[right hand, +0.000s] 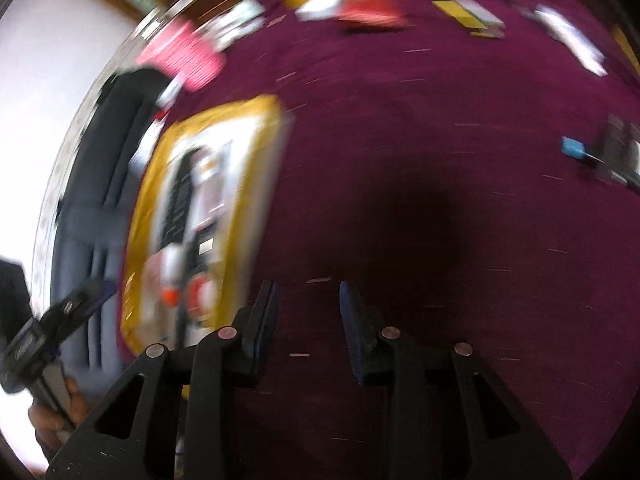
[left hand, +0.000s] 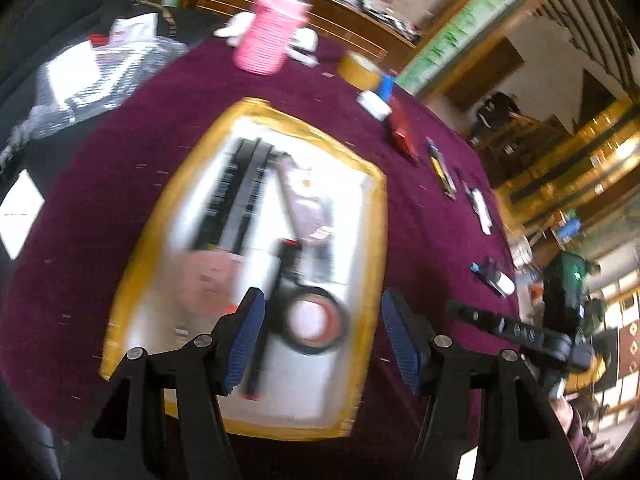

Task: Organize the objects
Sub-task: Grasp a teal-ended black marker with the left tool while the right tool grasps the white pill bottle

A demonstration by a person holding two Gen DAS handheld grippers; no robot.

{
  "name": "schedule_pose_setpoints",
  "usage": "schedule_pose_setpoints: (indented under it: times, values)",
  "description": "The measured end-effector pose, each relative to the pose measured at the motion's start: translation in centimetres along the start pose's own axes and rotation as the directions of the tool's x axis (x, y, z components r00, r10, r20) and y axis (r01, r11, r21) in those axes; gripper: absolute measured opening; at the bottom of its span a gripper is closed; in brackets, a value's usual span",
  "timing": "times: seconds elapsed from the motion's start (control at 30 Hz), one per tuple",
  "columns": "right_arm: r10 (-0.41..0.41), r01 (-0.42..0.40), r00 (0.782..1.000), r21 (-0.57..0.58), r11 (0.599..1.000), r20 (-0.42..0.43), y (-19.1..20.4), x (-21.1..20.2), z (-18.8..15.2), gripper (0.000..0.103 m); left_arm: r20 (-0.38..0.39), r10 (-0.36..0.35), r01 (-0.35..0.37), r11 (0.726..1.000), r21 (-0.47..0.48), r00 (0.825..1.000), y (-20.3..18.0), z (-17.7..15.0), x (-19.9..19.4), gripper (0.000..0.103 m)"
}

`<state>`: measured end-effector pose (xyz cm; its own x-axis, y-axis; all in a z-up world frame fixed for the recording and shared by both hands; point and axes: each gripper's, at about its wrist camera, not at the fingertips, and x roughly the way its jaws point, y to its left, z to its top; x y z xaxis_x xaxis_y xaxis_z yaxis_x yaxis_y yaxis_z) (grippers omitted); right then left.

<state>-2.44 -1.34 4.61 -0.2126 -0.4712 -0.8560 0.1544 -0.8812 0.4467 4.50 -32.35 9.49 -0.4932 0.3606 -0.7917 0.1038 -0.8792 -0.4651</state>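
The left tongs (left hand: 322,338) hang released, empty, over the yellow-rimmed tray (left hand: 374,200). To their right, the right tongs (right hand: 308,322) gape empty over bare counter (right hand: 400,160); the loose blue-capped item (right hand: 574,148) lies far right, nearer them.

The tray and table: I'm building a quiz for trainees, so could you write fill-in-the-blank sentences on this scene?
1. The tray has a rim coloured ____.
2. The cloth on the table is coloured ____.
3. Behind the tray stands a ribbed cup coloured ____.
4. The roll of tape lies inside the ____.

Missing words: yellow; maroon; pink; tray
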Motion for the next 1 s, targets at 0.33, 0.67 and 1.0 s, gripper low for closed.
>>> schedule_pose_setpoints:
  times: [0.33,0.67,1.0]
  values:
    - [-0.189,0.119,0.963,0.321,0.939,0.195,-20.2,-11.3,3.3,0.034,-0.077,-0.012,0.018,0.996,0.083,0.997,-10.1,-4.4,2.7,0.055]
    - [-0.206,0.151,0.965,0.301,0.942,0.163,-28.2,-10.4,10.4,0.039,-0.102,0.016,-0.008,0.997,0.075,0.995,-17.3,-8.0,5.1,0.055]
    - [0.223,-0.210,0.970,0.127,0.969,-0.094,-21.3,-4.7,7.3,0.047,-0.092,0.055,-0.050,0.997,0.060,0.994,-19.3,-9.3,6.1,0.055]
